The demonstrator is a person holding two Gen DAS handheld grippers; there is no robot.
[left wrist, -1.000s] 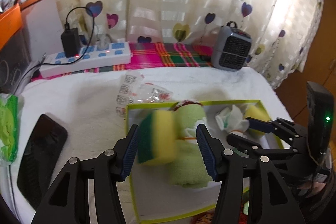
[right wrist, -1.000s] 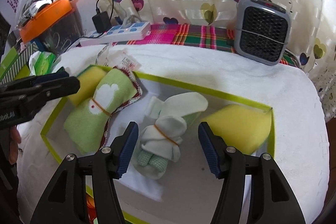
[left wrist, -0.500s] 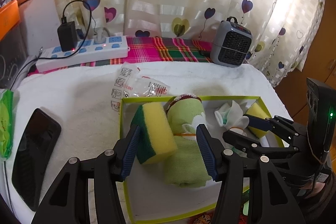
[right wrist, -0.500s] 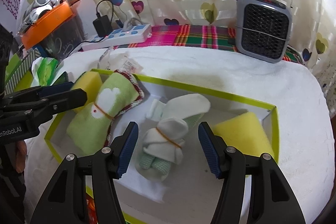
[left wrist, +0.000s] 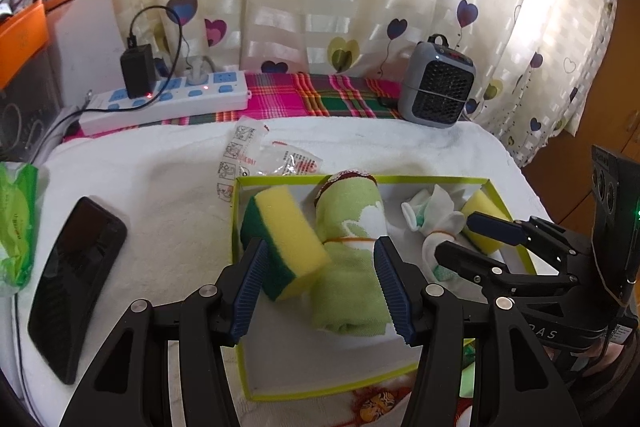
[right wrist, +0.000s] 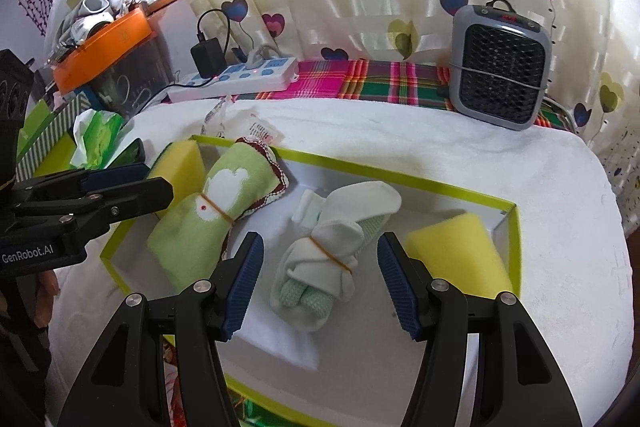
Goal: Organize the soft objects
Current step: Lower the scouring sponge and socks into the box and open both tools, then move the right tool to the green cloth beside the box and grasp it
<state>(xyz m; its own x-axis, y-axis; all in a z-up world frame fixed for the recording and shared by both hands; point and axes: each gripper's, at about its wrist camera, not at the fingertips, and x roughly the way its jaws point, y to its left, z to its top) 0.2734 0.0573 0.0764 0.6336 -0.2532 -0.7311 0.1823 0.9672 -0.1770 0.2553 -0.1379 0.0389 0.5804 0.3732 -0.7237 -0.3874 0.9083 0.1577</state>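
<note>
Currently both sets of fingers stand apart, gripping nothing: left gripper [left wrist: 320, 283] above the green-backed sponge [left wrist: 286, 241], right gripper [right wrist: 320, 281] over the sock bundle [right wrist: 332, 259]. All soft items lie inside the green-rimmed tray [right wrist: 420, 183]. Placement appears finished; next move is probably withdrawal.

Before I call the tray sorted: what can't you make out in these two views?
- Tray near rim: left wrist view, hidden by gripper fingers.
- Plain yellow sponge: same view, mostly behind the right gripper.
- Colourful item below the tray: both views, cut off at the bottom edge.
- Wrapper print: too small.
</note>
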